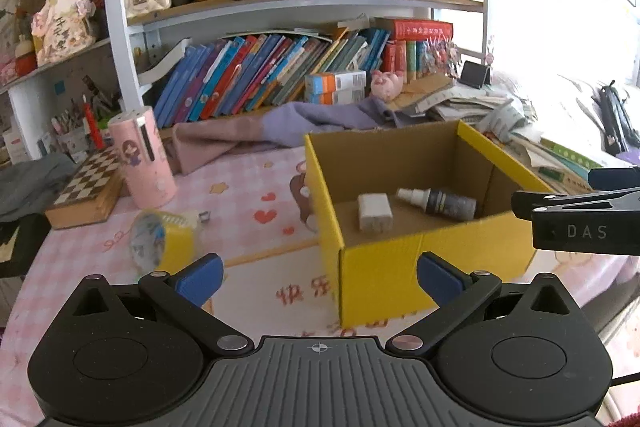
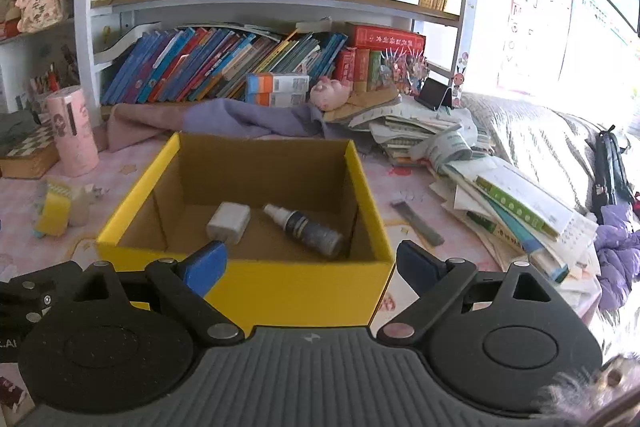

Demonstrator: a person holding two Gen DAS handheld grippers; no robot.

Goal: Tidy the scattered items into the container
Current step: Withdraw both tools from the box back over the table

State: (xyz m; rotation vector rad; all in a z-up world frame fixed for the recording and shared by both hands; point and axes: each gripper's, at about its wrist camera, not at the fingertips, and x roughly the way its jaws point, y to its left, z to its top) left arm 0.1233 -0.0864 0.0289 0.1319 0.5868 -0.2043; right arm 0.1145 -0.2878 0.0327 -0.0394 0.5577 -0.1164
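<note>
A yellow cardboard box [image 1: 380,267] [image 2: 296,287] stands open on the pink tablecloth. Inside lie a white charger block [image 1: 374,211] [image 2: 229,221] and a dark spray bottle [image 1: 440,203] [image 2: 308,227] on its side. A yellow tape dispenser [image 1: 164,241] [image 2: 56,211] lies on the cloth left of the box. A grey strip [image 2: 416,223] lies right of the box. My left gripper [image 1: 318,279] is open and empty, near the box's front left corner. My right gripper [image 2: 310,269] is open and empty, just before the box's front wall.
A pink cylinder [image 1: 142,157] and a chessboard box [image 1: 86,187] stand at the left. A purple cloth [image 1: 280,131] lies behind the box. A heap of papers and books [image 2: 500,195] fills the right. Bookshelves [image 2: 260,3] rise at the back.
</note>
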